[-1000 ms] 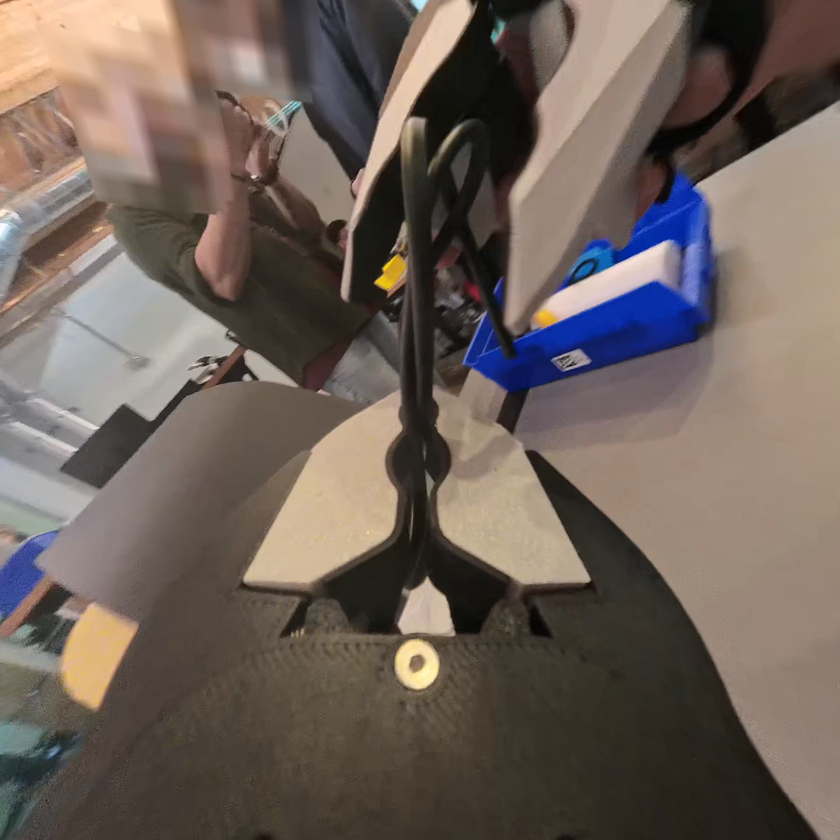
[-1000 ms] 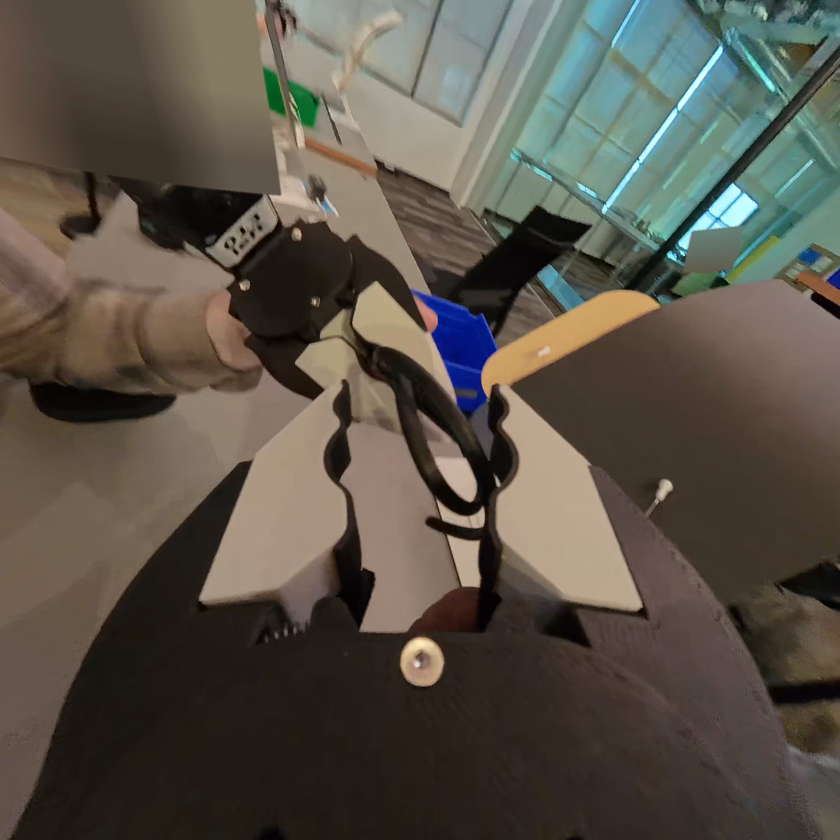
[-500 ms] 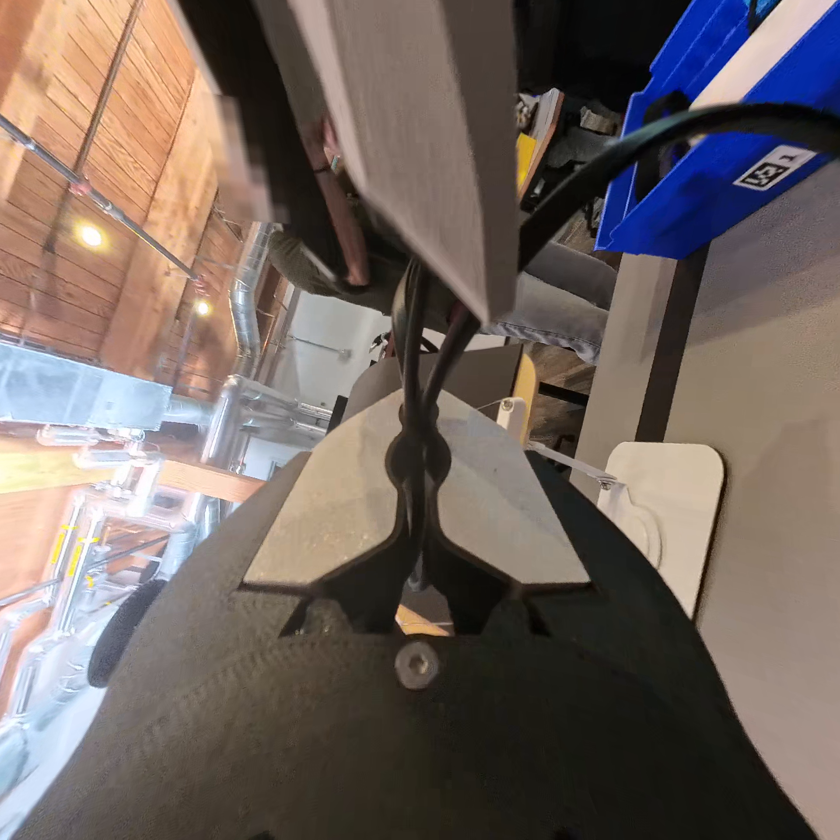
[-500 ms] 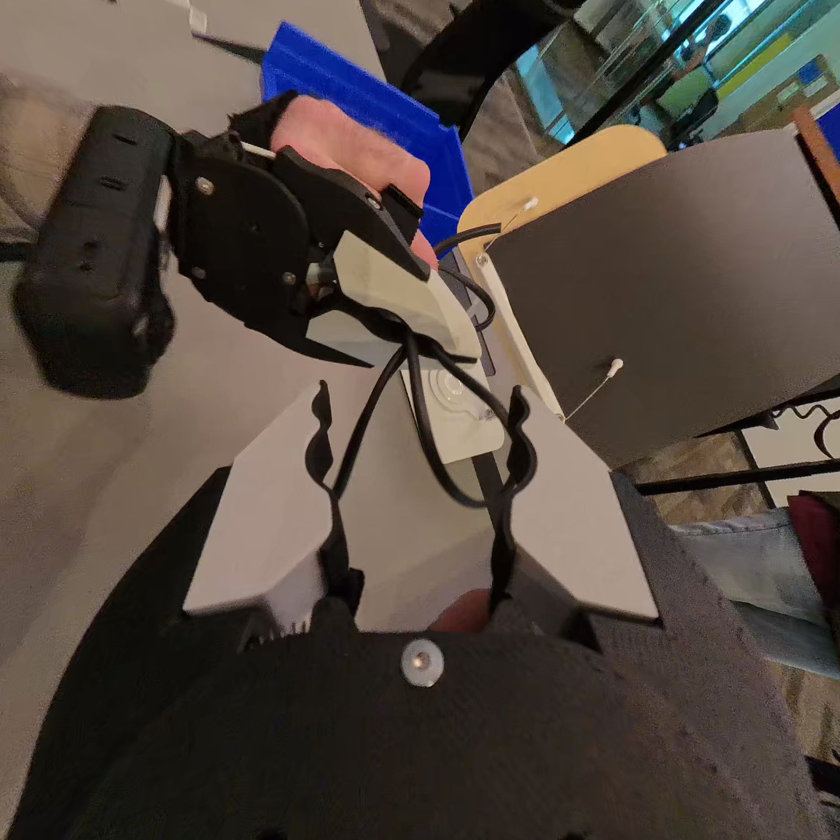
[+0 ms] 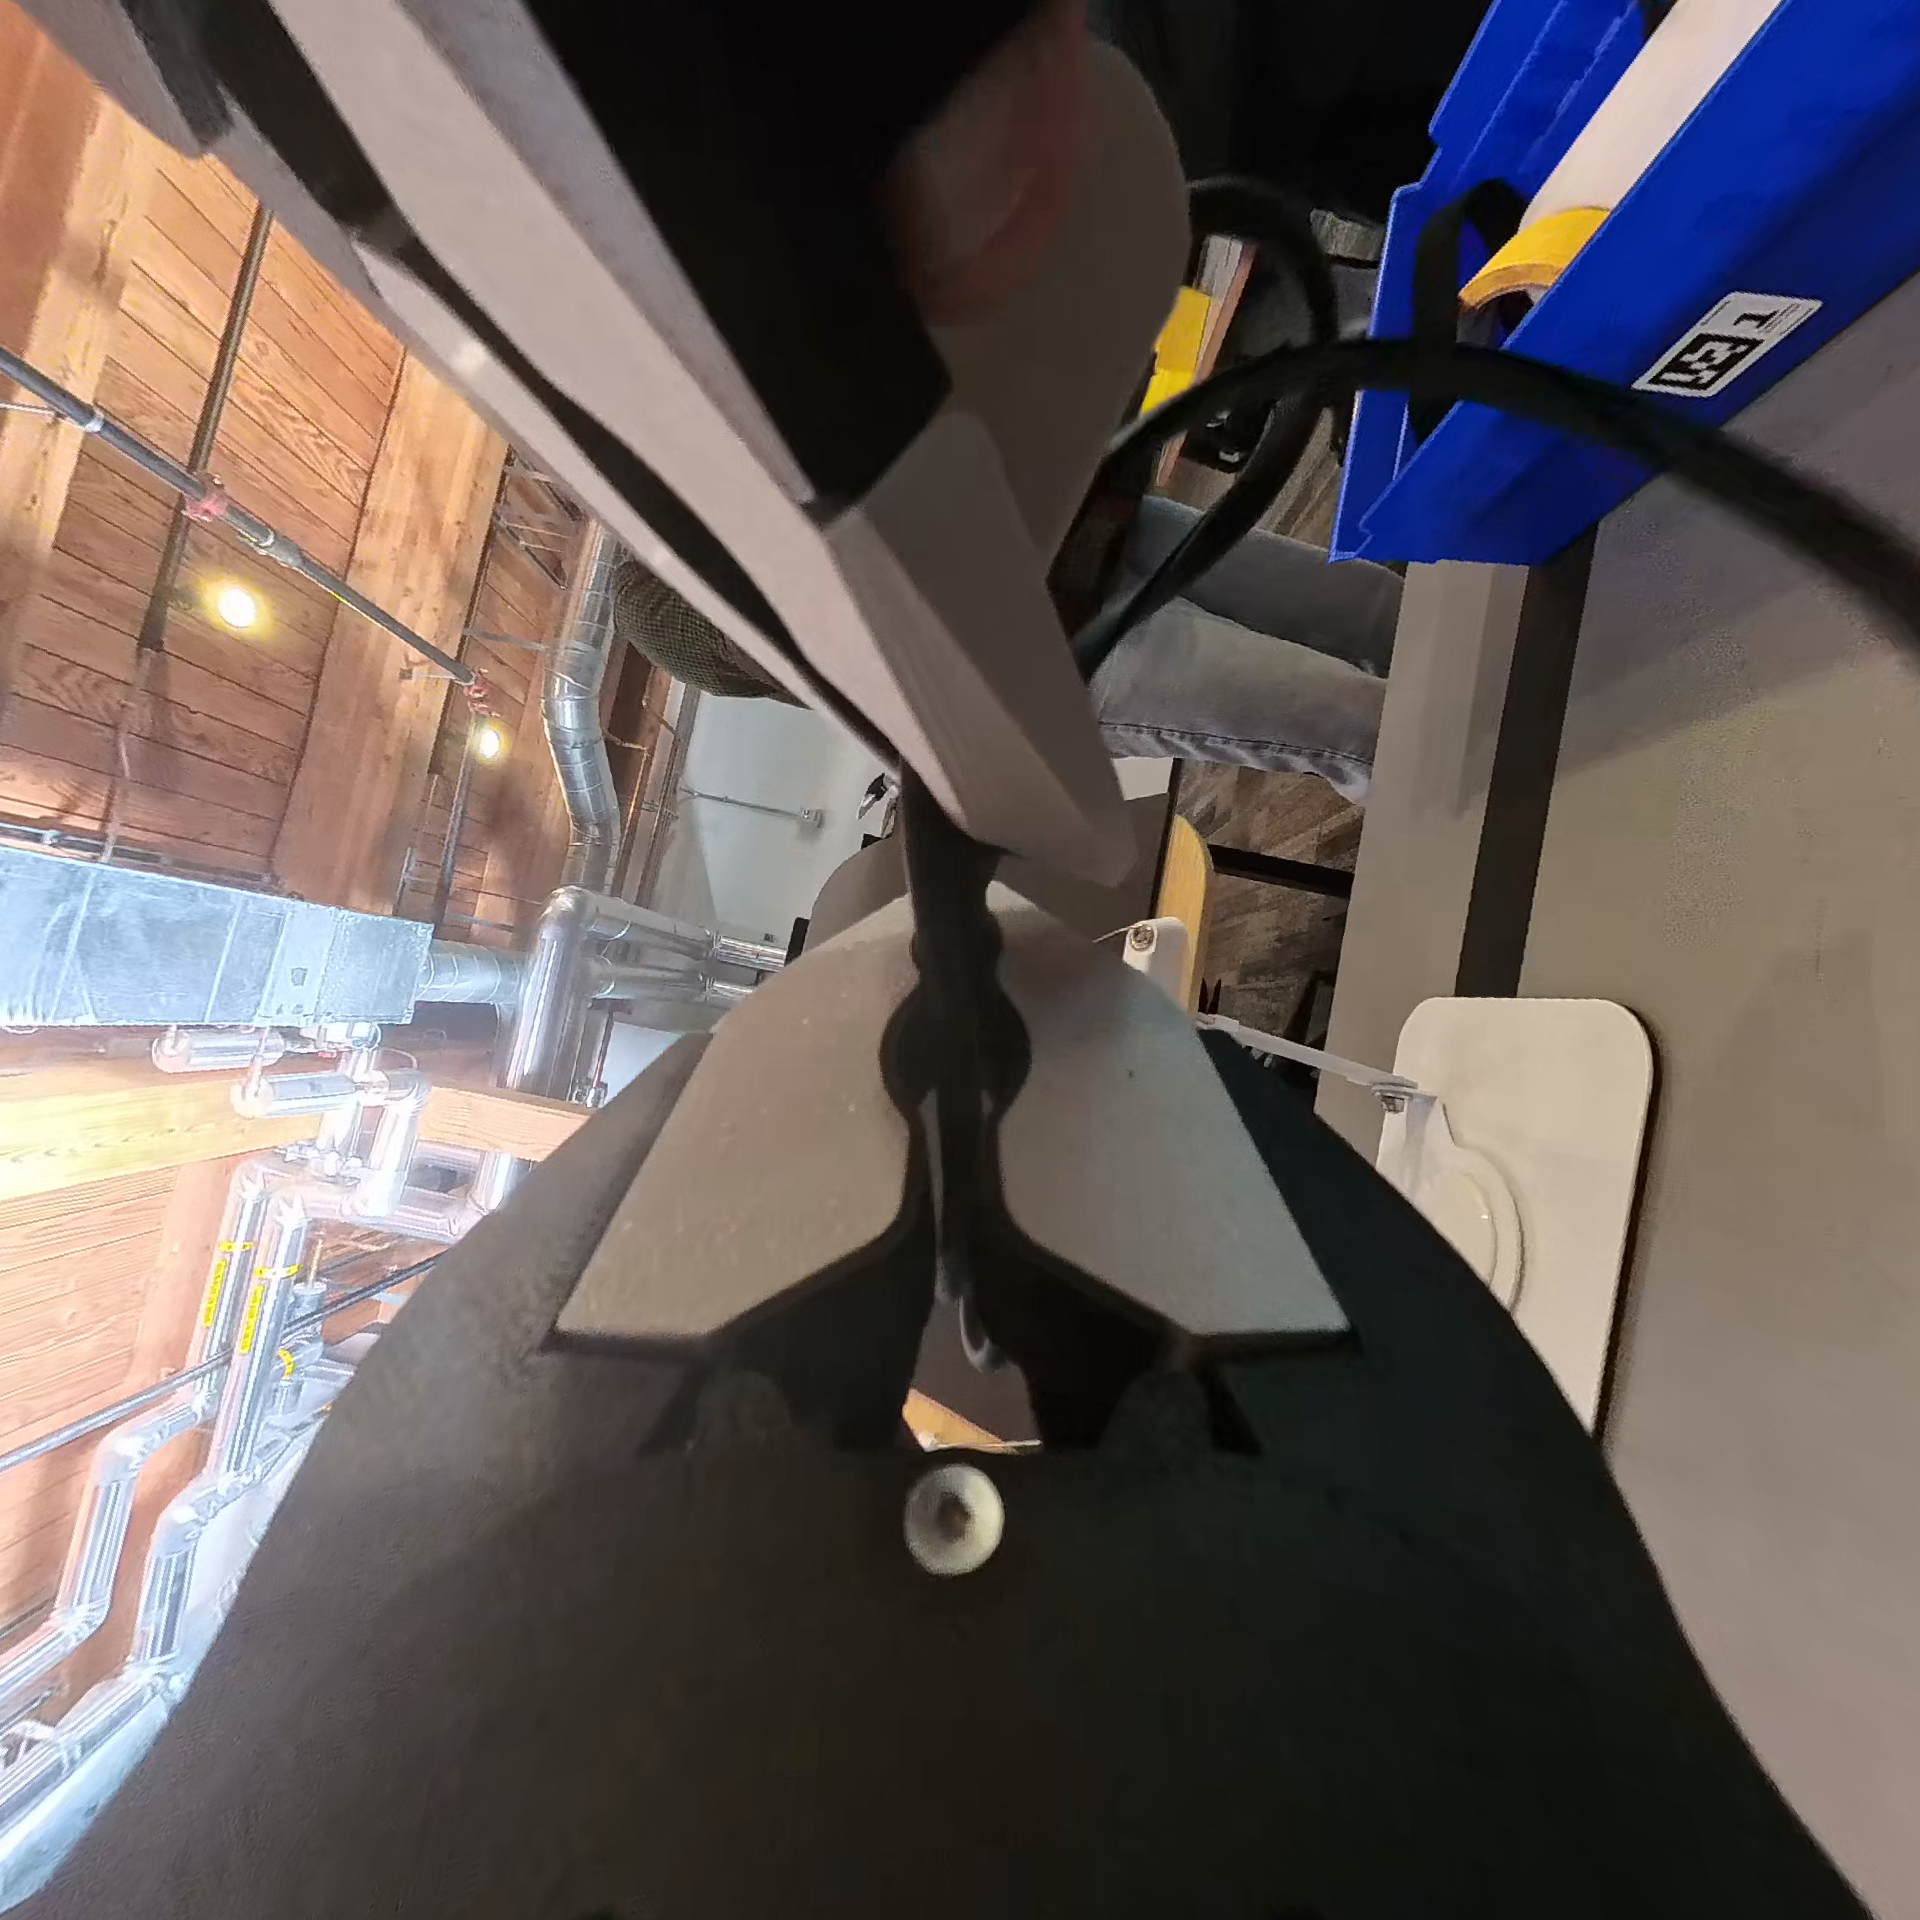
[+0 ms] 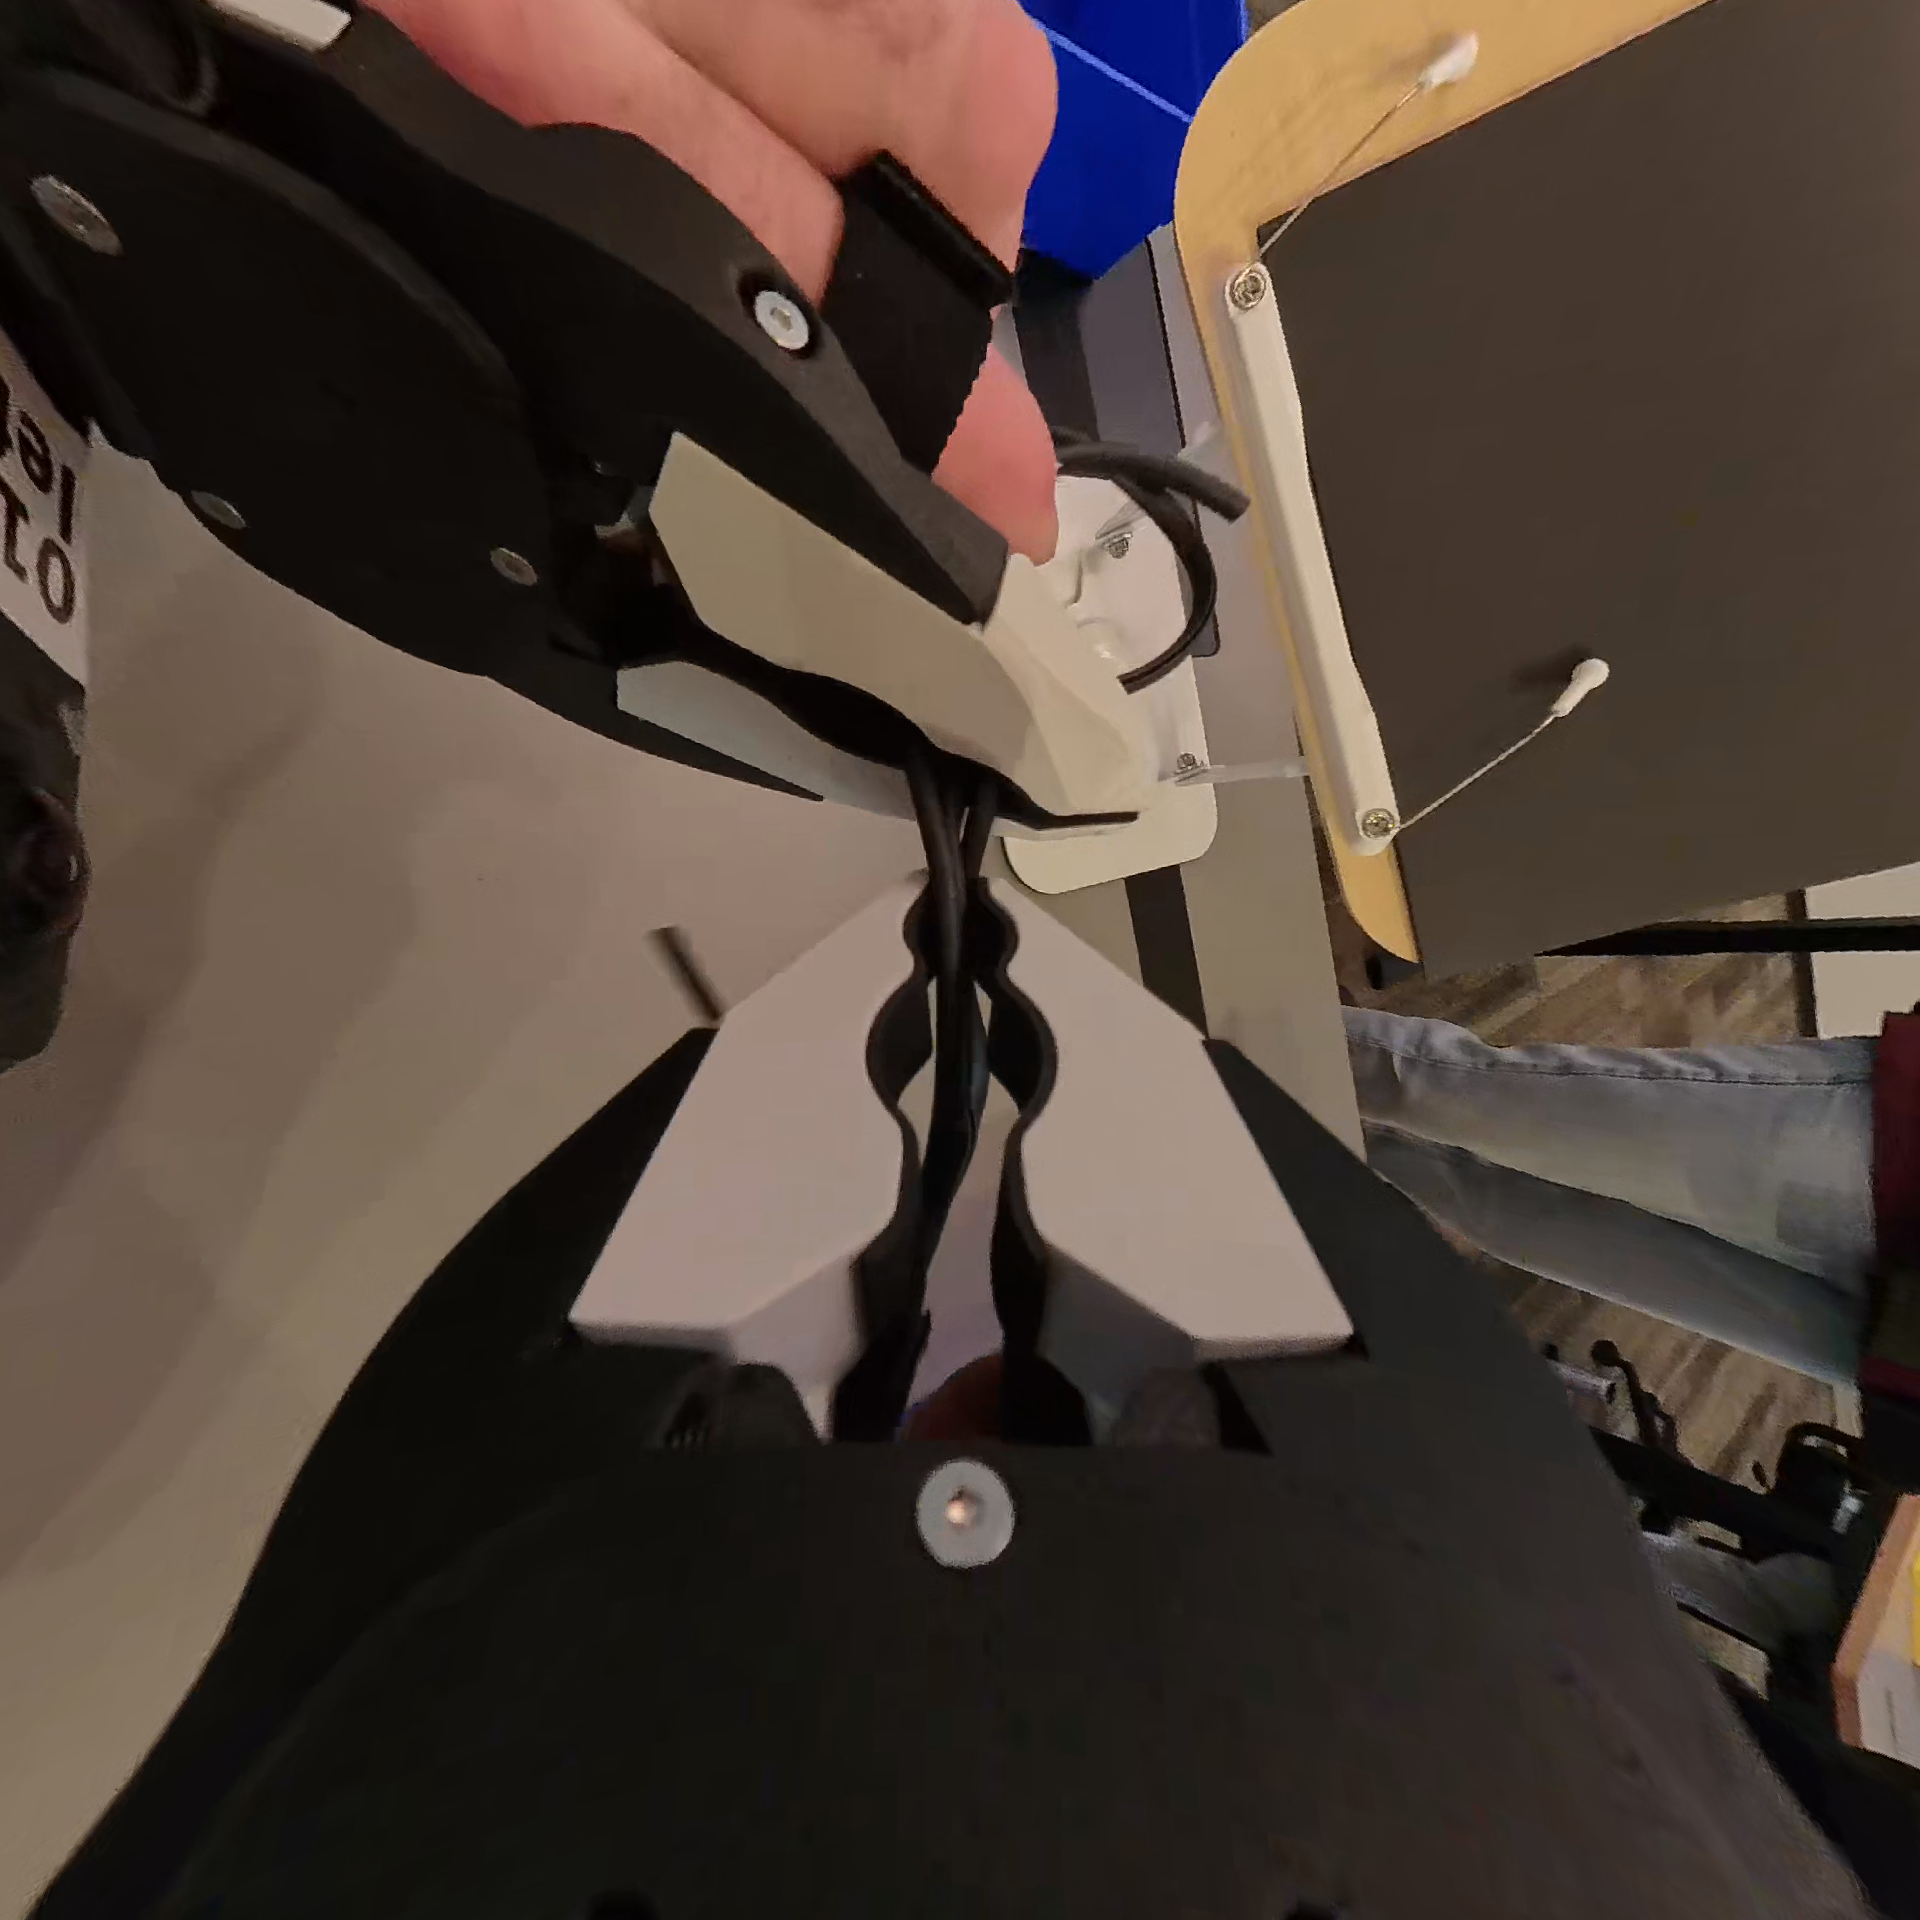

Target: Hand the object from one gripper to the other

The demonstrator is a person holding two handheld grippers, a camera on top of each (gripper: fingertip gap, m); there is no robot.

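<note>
Your left gripper (image 5: 958, 997) has its two grey fingers pressed together on a black cable (image 5: 1351, 358), which runs up out of the tips and arcs off to the right in front of a blue bin (image 5: 1621, 312). In the left wrist view the right gripper (image 5: 997, 790) fills the top of the frame, tilted, its grey fingertips meeting the cable just above your left gripper's tips.

In the right wrist view your right gripper (image 6: 961, 935) is nearly closed around the same black cable (image 6: 951, 1039): two strands run lengthwise down the wavy channel between its fingers, and the tips pinch them. Just beyond those tips sits the left gripper (image 6: 997, 769), also clamped on the strands, so both grippers grip the cable at once, tip to tip. The person's hand (image 6: 831, 104) wraps the left gripper's black body from above. A loose loop of cable curls out past the left gripper, over a white plate (image 6: 1132, 852) at the edge of the grey table (image 6: 364, 831). To the right stands a chair (image 6: 1558, 416) with a light wooden edge and a dark panel.
</note>
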